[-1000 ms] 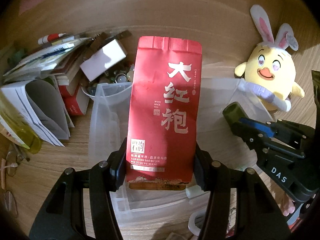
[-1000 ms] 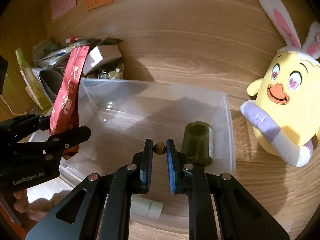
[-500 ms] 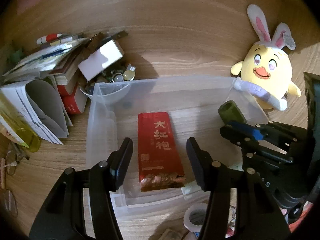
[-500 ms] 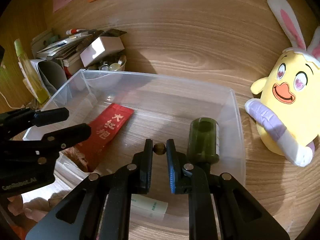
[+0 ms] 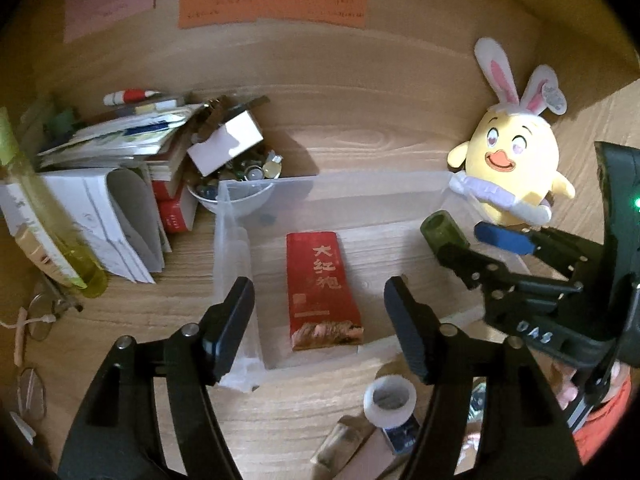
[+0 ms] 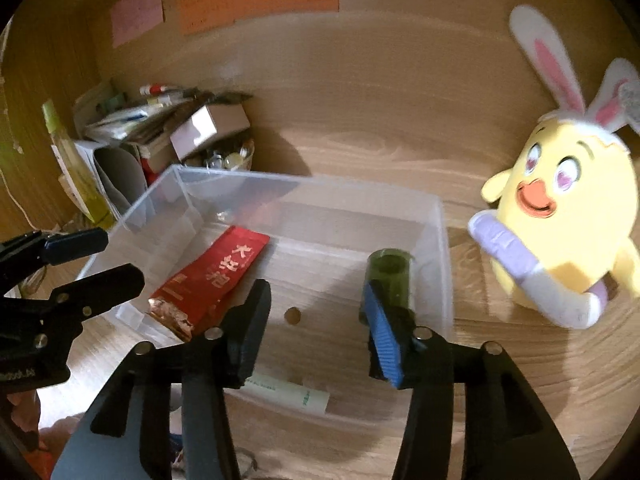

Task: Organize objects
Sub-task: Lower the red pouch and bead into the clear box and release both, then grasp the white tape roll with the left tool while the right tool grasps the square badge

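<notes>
A clear plastic bin [image 5: 236, 240] [image 6: 444, 240] sits on the wooden desk. A red tea packet [image 5: 320, 280] [image 6: 212, 276] lies flat inside it. A dark green tube [image 6: 390, 276] [image 5: 440, 230] stands in the bin's right part. A small brown bead [image 6: 293, 315] shows between my right fingers, over the bin floor. My left gripper [image 5: 320, 304] is open and empty above the bin's near edge. My right gripper [image 6: 316, 312] is open and empty over the bin.
A yellow plush chick with rabbit ears [image 5: 516, 164] [image 6: 560, 216] stands right of the bin. Books, papers and a bowl of small items [image 5: 240, 184] crowd the left. A tape roll [image 5: 390, 400] and small items lie in front of the bin.
My left gripper let go of the red tea packet, which now lies in the bin, and drew back. My right gripper opened and released the brown bead.
</notes>
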A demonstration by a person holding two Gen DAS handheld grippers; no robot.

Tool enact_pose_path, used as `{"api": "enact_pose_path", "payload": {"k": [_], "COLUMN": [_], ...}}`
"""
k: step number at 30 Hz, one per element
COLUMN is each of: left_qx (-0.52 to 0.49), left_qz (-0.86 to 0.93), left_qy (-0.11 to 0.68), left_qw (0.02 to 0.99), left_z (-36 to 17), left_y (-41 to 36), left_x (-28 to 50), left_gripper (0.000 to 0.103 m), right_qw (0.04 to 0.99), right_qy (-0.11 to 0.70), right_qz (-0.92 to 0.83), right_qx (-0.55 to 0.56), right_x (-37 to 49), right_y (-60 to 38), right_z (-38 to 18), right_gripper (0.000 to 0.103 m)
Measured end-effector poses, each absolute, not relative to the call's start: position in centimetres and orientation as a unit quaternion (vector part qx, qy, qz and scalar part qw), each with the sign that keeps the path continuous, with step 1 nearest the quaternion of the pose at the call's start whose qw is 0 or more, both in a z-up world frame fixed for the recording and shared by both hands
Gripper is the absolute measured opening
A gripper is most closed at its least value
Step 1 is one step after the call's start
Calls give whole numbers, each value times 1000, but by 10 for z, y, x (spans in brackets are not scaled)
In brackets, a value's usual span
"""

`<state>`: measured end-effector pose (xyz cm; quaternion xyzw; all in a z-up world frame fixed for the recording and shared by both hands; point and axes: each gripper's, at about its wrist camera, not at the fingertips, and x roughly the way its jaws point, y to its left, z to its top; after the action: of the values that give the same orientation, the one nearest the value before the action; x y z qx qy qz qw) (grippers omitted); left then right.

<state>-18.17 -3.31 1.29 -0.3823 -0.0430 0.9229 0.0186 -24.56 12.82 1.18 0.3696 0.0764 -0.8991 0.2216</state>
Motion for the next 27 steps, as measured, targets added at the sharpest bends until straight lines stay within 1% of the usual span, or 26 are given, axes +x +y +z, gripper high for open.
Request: {"api": "enact_pose_path", "payload": {"k": [3,7,13,15,17,20,27], "left_qx": [-375,-373,-376,-378,-379,-380,-392], "left_qz": [926,927,925,925,924,923,918], "left_qy": [-42,-46,-42,-43,-48,-51,-47], "left_qw": [18,21,20,21,26,28,35], "left_z": [17,18,14,11,8,5,-4], "left_y": [-37,-40,-42,-42,-43,-43,-35], "left_x": [-169,-157,-140,-134,-127,-120,-115], "left_gripper": [67,70,71,72,75,76,78], "right_qw": [222,228,233,233,227,219,230], "right_qy": [72,73,74,79,88,94,80], "right_qz": [-905,-908,-908,-908,-908,-906,-892], "right_qx": [355,344,339,338,340,350,380], "right_x": [-235,-218,-195,-188,-182,-176,-165], "right_y": [135,143,154,157,160,164,173], "right_z": [21,29,29,25,19,7,-14], "right_gripper": [60,60,60,60,60,60,60]}}
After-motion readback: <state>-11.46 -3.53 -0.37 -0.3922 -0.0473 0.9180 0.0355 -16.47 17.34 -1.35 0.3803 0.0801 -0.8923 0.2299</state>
